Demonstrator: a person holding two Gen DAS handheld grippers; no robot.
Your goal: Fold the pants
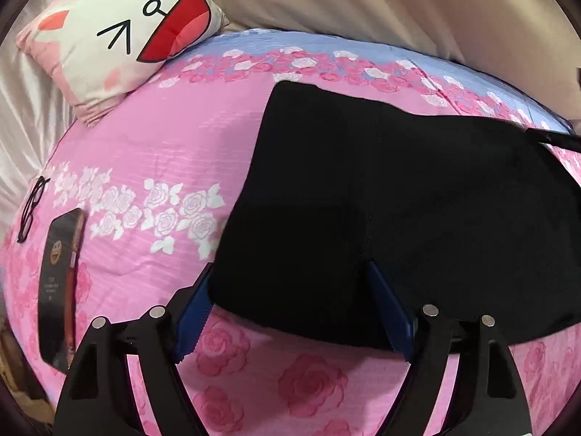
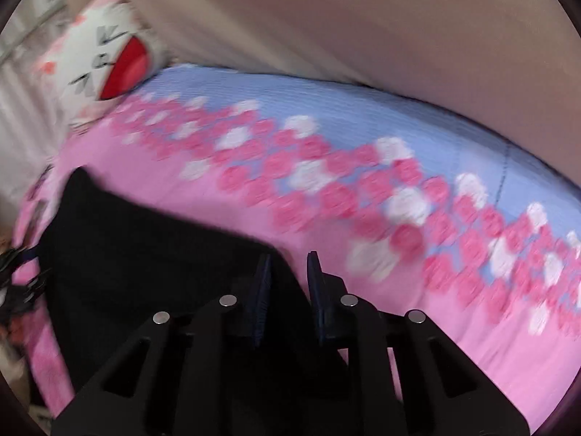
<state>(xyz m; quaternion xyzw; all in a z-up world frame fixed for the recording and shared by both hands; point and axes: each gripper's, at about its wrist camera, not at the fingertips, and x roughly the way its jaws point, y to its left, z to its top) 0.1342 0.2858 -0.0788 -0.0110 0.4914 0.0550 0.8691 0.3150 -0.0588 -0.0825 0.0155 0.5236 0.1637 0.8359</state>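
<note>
Black pants [image 1: 392, 210] lie partly folded on a pink rose-print bedspread [image 1: 152, 167]. In the left wrist view my left gripper [image 1: 287, 283] is open, its blue-padded fingers [image 1: 196, 309] straddling the near edge of the pants. In the blurred right wrist view the pants [image 2: 145, 254] fill the lower left. My right gripper [image 2: 288, 265] is over their right edge with a narrow gap between the pads; I cannot tell whether cloth is held. The right gripper's tip also shows at the far right of the left wrist view [image 1: 555, 140].
A white cartoon-face pillow [image 1: 123, 32] sits at the bed's far left corner. A dark phone [image 1: 60, 287] and black glasses [image 1: 32, 207] lie on the bed's left side. A beige wall [image 1: 399, 3] runs behind the bed.
</note>
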